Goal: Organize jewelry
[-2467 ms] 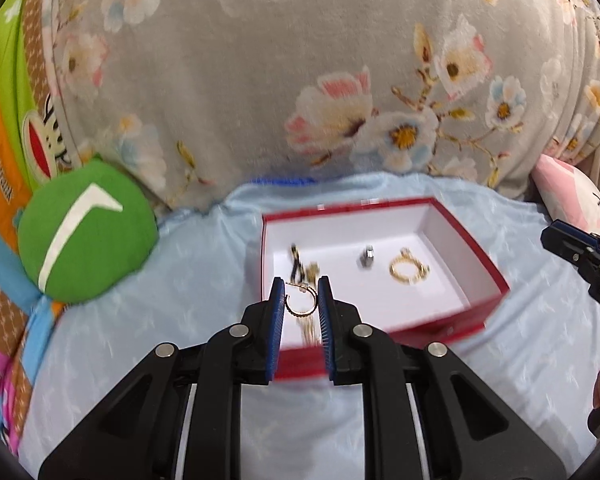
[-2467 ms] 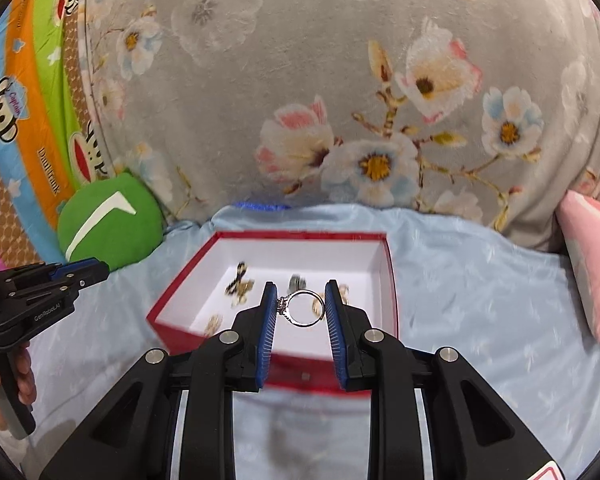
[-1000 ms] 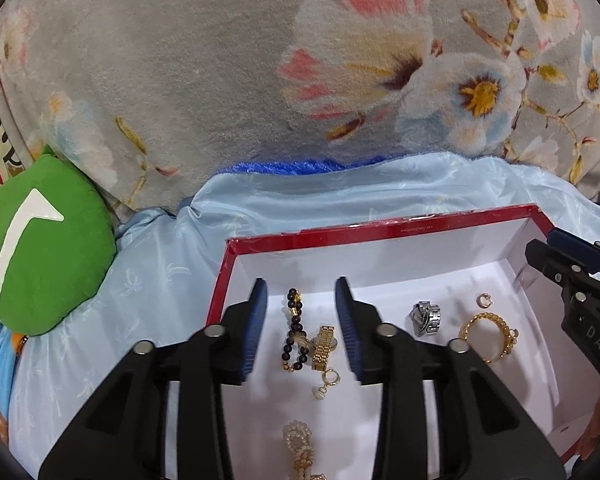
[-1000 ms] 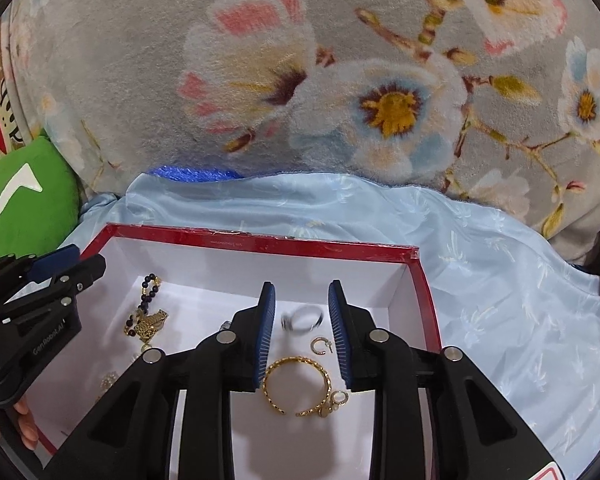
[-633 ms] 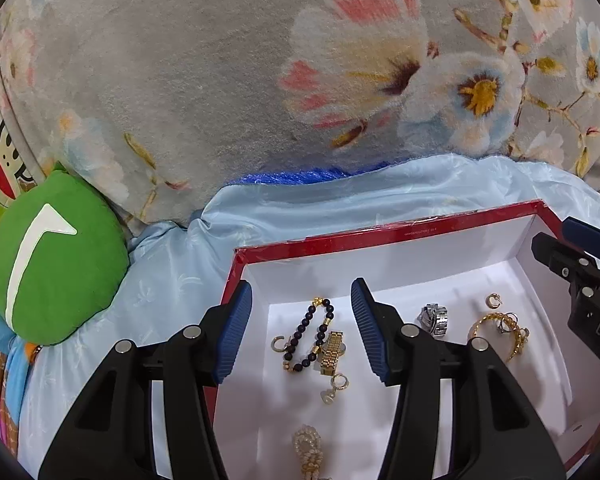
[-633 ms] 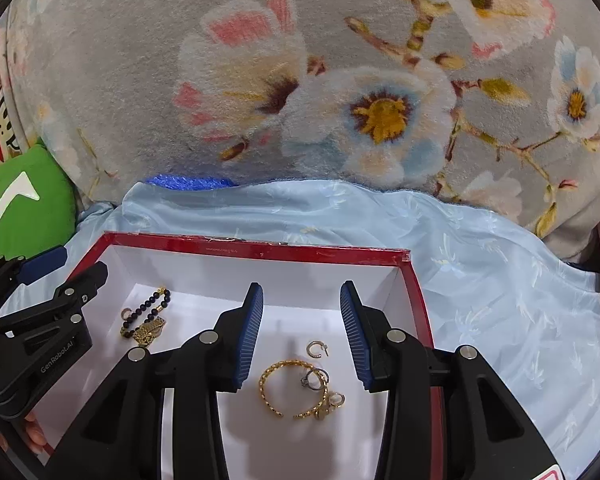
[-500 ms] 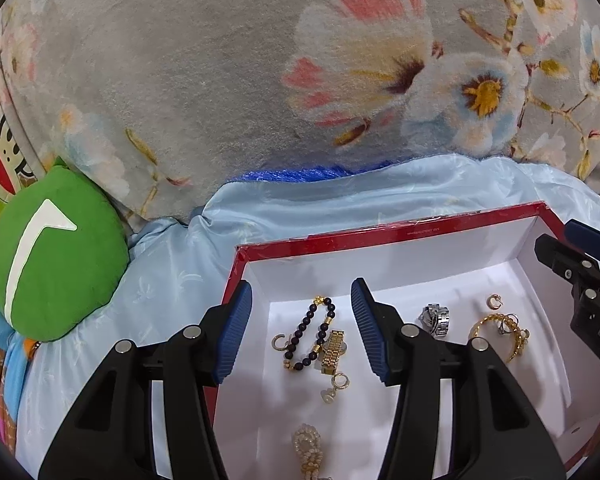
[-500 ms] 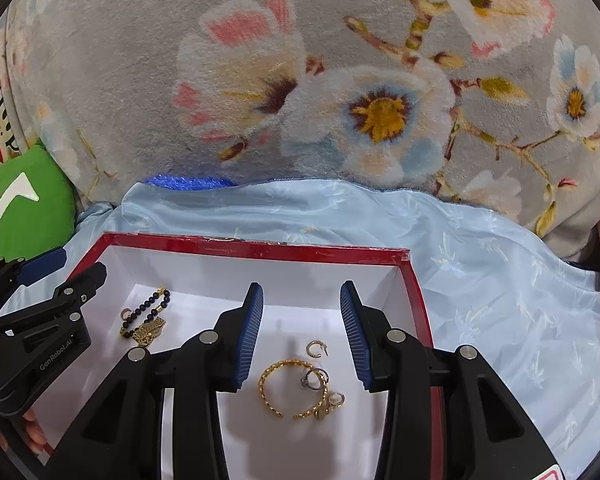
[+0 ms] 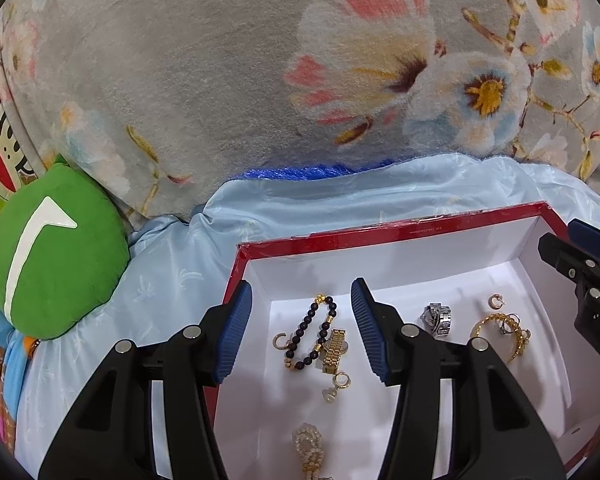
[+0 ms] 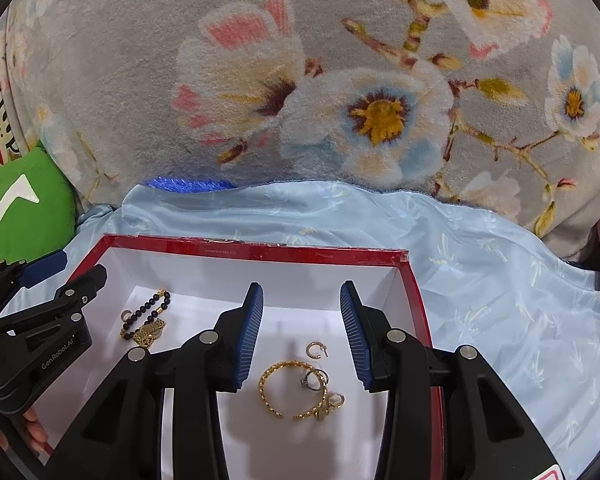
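Where each tool carried a piece 2.5 seconds ago, a gold hoop on the left and a silver ring on the right, both pieces now lie in the red box (image 9: 392, 232): the hoop earring (image 9: 281, 341) rests just beside the black bead bracelet (image 9: 310, 334) and gold watch (image 9: 334, 350), and the silver ring (image 10: 311, 380) lies on the gold bangle (image 10: 290, 390). The left tool (image 9: 300, 330) hangs over the box's left part with its blue pads spread wide, holding nothing. The right tool (image 10: 302, 334) is likewise spread and bare over the right part. The box sits on pale blue bedding (image 10: 500, 280), with a floral blanket (image 9: 220, 80) behind.
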Demonstrator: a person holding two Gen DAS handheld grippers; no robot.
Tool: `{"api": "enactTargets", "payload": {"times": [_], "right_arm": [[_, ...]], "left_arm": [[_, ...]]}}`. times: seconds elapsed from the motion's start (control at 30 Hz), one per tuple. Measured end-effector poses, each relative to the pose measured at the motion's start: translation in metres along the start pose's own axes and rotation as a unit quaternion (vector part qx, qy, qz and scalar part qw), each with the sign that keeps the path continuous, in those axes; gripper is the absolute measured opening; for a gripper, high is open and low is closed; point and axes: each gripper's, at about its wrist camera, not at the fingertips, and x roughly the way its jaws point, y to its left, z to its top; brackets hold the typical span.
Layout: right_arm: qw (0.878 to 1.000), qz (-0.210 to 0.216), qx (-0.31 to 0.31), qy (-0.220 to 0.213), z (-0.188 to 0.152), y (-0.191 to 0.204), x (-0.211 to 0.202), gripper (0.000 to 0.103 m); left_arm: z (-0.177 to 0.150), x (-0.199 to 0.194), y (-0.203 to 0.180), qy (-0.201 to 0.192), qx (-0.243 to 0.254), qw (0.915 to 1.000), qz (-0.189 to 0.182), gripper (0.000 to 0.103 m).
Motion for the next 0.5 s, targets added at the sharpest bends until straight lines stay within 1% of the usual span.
{"api": "enactTargets", "payload": {"times": [0.27, 0.37, 0.43, 0.47, 0.5], "right_arm": [[1.0, -0.001, 0.0, 0.0, -0.0005, 0.0006, 0.0, 0.041], [1.0, -0.004, 0.0, 0.001, -0.0012, 0.0011, -0.0005, 0.044], [1.0, -0.01, -0.003, 0.0, -0.0022, 0.0024, -0.0019, 0.05], [1.0, -0.014, -0.006, 0.001, -0.0024, 0.0035, -0.0025, 0.051], [1.0, -0.014, -0.006, 0.002, -0.0028, 0.0036, -0.0037, 0.053]], "left_arm": [[-0.0004, -0.0005, -0.0001, -0.002, 0.002, 1.0, 0.001, 0.05], [-0.0002, -0.001, -0.0009, -0.003, 0.006, 1.0, 0.004, 0.05], [-0.0007, -0.0024, -0.0005, -0.004, 0.005, 1.0, 0.007, 0.05], [-0.0008, -0.0027, -0.0006, -0.003, 0.005, 1.0, 0.006, 0.052], [-0.0011, -0.0027, -0.0008, 0.0, 0.006, 1.0, 0.006, 0.055]]}}
